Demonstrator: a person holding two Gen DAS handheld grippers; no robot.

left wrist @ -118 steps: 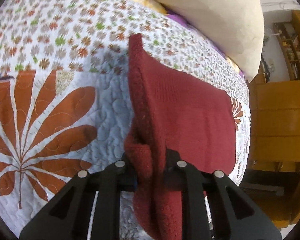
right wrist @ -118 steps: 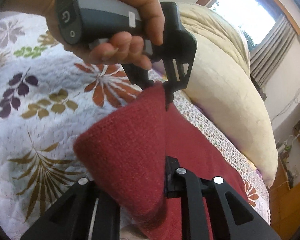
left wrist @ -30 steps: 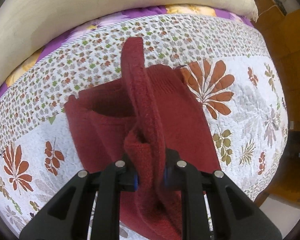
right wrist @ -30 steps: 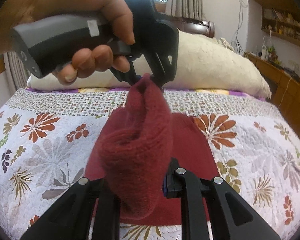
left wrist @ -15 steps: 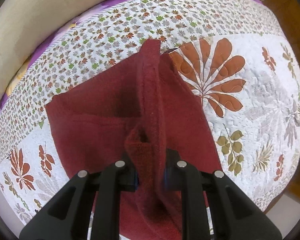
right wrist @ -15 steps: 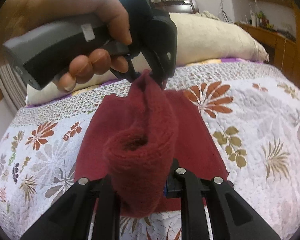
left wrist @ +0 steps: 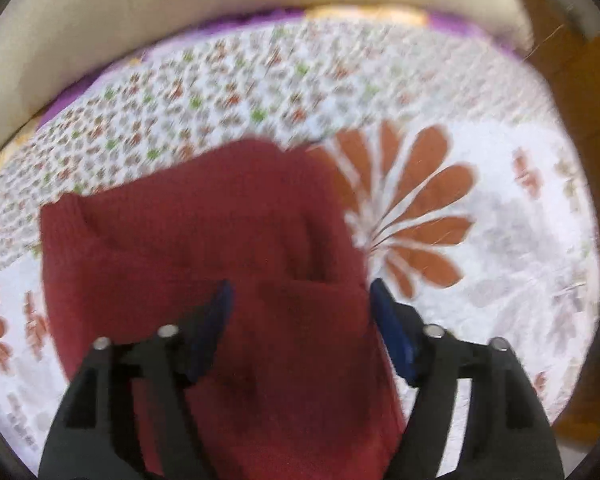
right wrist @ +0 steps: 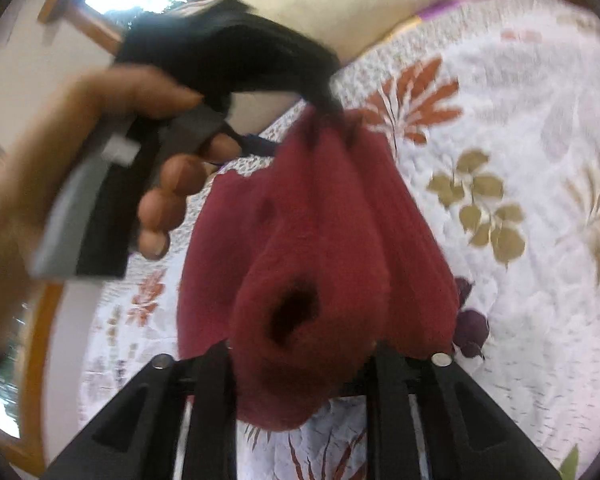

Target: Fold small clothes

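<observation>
Watching the red knit garment (left wrist: 228,240) sagging onto the floral quilt (left wrist: 500,208) | left gripper (left wrist: 300,304) spreading wide, gripping nothing | right gripper (right wrist: 300,354) still pinching a bunched roll | one-sided pull probably dragging the fold crooked

I see the dark red knitted garment (left wrist: 204,248) lying folded on the floral quilt, its fuzzy fabric doubled into layers with one folded edge running across it. From the right wrist view, a bunched roll of the same cloth (right wrist: 312,280) stands raised towards the camera, a dark hollow at its end.
</observation>
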